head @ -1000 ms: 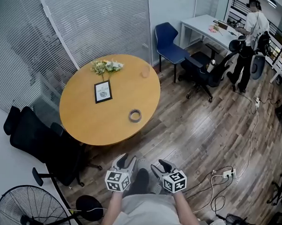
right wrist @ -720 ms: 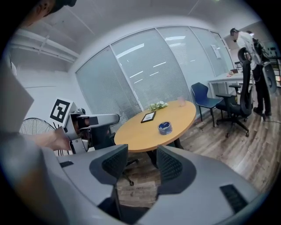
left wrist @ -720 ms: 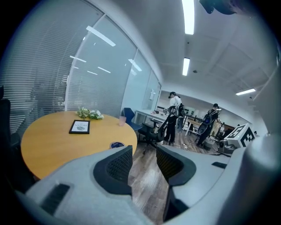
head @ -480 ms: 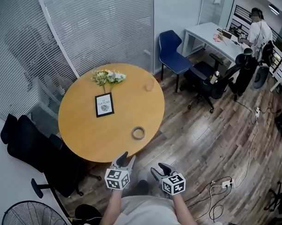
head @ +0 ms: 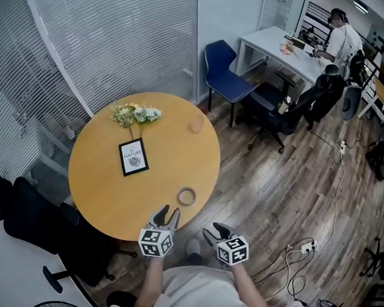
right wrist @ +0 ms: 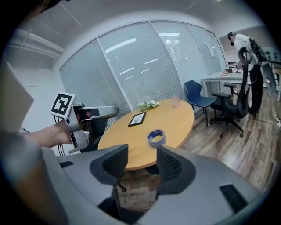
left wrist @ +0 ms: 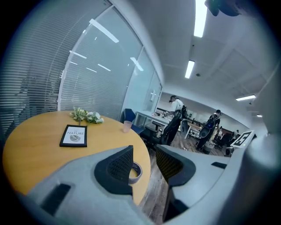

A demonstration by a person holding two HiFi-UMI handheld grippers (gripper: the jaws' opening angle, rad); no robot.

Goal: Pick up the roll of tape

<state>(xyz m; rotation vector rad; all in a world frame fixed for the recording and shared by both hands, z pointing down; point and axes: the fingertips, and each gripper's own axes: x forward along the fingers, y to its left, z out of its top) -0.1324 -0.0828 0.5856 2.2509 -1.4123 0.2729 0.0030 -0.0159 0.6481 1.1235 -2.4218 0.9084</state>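
As I look along the left gripper, its two grey jaws stand apart with nothing between them, their dark pads cross-hatched like mesh. Beyond the gap lies the roll of tape, a low ring lying flat, partly behind one pad. My right gripper is likewise spread and empty, and the tape sits past its tips, blue-sided with a pale core.

From the head view the left gripper's tips reach the near rim of the round table, while the right one hangs beside it, off the table and over the wood-plank floor. Both forearms point forward from the body, marker cubes on top. The tape rests near that rim, just ahead of the left gripper, with bare smooth tan tabletop all round it. A black-framed picture, a bunch of flowers and a clear cup sit well apart, farther across. Black chairs crowd the table's left side.
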